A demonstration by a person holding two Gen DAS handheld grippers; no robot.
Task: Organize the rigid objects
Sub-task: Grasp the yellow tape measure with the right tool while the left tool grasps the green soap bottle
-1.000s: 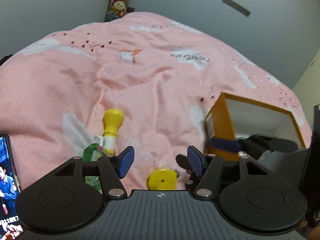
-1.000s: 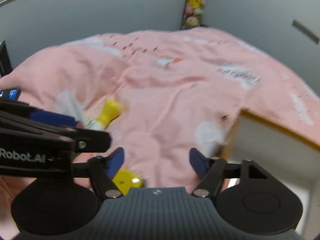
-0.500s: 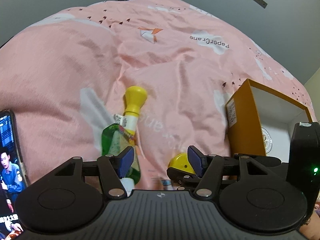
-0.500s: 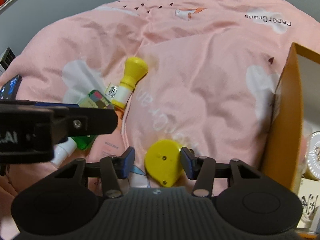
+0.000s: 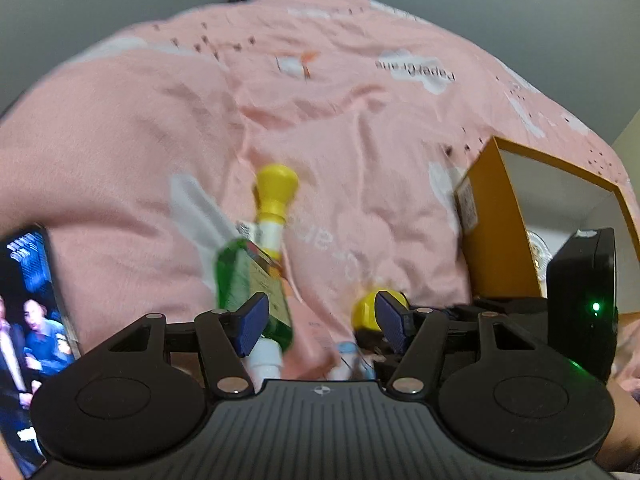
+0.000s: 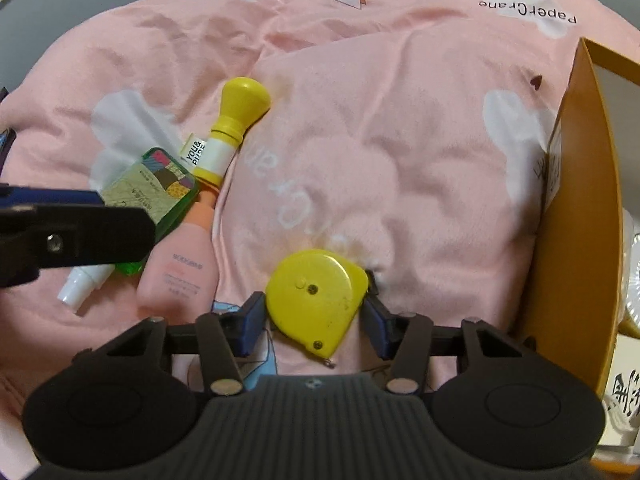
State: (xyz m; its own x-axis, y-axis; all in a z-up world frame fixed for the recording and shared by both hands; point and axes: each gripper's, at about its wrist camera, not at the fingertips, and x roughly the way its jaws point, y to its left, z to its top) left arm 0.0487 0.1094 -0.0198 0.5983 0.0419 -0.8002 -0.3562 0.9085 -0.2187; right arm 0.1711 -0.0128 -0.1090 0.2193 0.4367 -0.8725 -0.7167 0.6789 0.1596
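The yellow tape measure (image 6: 316, 300) lies on the pink bed cover (image 6: 420, 128), between the closing jaws of the right tool (image 6: 314, 322), not clearly pinched. The left tool (image 5: 320, 322) hangs apart, empty. Next probably: a firm grip, then lifting toward the orange box (image 6: 572, 208).

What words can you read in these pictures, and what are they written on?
"PaperCrane": upside down on the pink blanket, on a white cloud.
"YOU&": on the tag of the yellow-capped bottle; the line below it is cut off.
Pink bottle: print too small.
Green box: label too small.
Orange box: sticker unreadable.
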